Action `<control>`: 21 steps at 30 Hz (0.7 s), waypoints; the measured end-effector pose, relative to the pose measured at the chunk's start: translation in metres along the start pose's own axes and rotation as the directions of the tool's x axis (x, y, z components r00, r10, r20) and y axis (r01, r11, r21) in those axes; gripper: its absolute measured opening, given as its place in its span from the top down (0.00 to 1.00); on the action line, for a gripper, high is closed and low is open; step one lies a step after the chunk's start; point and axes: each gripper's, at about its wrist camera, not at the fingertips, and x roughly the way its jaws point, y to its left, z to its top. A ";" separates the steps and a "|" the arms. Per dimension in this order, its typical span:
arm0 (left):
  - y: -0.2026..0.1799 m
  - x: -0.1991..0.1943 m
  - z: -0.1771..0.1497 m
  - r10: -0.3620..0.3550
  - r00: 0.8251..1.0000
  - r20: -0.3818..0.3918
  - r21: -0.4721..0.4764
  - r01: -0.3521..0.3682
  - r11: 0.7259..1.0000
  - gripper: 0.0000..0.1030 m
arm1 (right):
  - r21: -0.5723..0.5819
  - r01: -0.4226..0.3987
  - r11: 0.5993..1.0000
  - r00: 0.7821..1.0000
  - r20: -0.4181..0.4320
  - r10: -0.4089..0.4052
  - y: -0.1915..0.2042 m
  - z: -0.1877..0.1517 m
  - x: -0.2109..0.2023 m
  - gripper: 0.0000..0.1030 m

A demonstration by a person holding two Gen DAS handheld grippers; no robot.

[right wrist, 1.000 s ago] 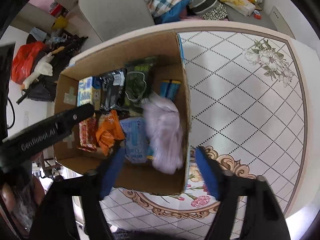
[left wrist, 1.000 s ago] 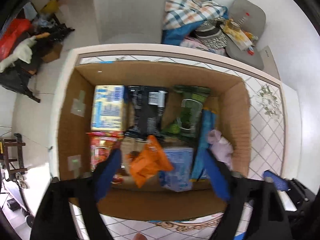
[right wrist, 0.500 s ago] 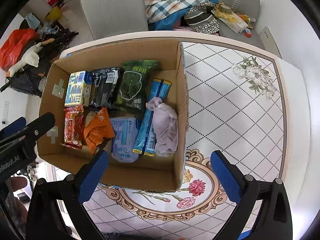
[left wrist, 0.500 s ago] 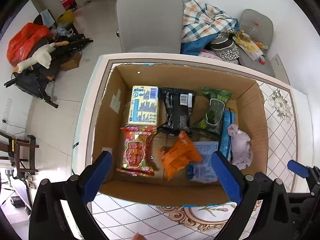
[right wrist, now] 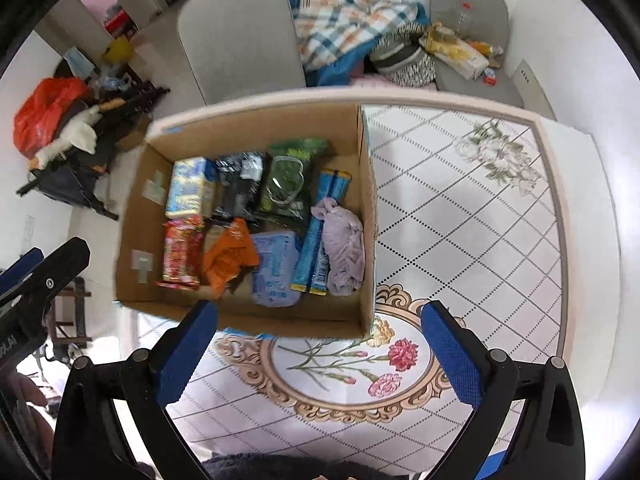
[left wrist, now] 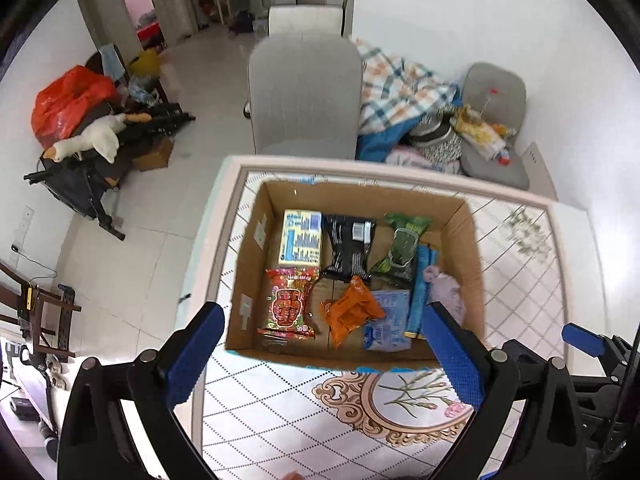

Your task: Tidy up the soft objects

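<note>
Both grippers empty, fingers spread wide, held above the near edge of the brown cardboard box (right wrist: pixel 256 320) on the tile-patterned bench (right wrist: pixel 460 240). Left gripper (left wrist: pixel 320 356) sits over the box's near wall; right gripper (right wrist: pixel 320 348) is over the bench's floral medallion (right wrist: pixel 352 364), just off the box's near right corner. Nothing between either pair of fingers. Box contents, reading out from the fingers: near row is the red printed snack pouch (left wrist: pixel 290 304), crumpled orange foil packet (left wrist: pixel 352 312), pale blue soft pack (left wrist: pixel 388 316); far row is the yellow-and-blue carton (left wrist: pixel 301 238), black snack bag (left wrist: pixel 349 248), green leafy-print bag (left wrist: pixel 402 250). The long blue twin-strip packet (right wrist: pixel 320 236) and the lilac bunched cloth (right wrist: pixel 344 244) lie against the box's right wall, touching each other. The bench beside the box shows no loose items in either view, so my read: packing is done or nearly done, and this is a hover/retreat phase, not an approach. If anything's left, it's tidying: the orange packet rides askew over its neighbours and the cloth is bunched. Next move would need a descent into the box, fingers kept apart until they straddle the item, with a light pinch since everything deforms. Watch the right wall: tight clearance around the cloth.
</note>
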 end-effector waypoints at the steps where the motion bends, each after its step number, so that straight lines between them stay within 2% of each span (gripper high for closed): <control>1: 0.000 -0.010 0.000 -0.001 1.000 0.010 -0.002 0.001 1.000 0.02 | -0.002 -0.003 1.000 1.000 0.014 0.003 0.000 -0.002 -0.012 0.00; 4: 0.001 -0.046 -0.005 -0.017 0.999 0.039 -0.016 0.018 1.000 0.02 | -0.021 -0.023 1.000 0.997 0.069 0.024 0.003 -0.012 -0.056 0.00; 10: -0.004 -0.089 -0.017 -0.016 0.999 0.047 0.002 0.016 1.000 0.02 | -0.030 -0.012 0.999 0.986 0.163 0.016 0.005 -0.031 -0.127 0.00; 15: -0.012 -0.115 -0.024 -0.008 0.998 0.069 0.026 0.006 1.000 0.02 | -0.036 -0.009 0.999 0.978 0.210 0.016 0.009 -0.042 -0.167 0.00; 21: -0.016 -0.132 -0.029 -0.006 0.996 0.090 0.038 0.002 0.999 0.02 | -0.049 0.016 0.999 0.974 0.229 -0.005 0.014 -0.049 -0.188 0.00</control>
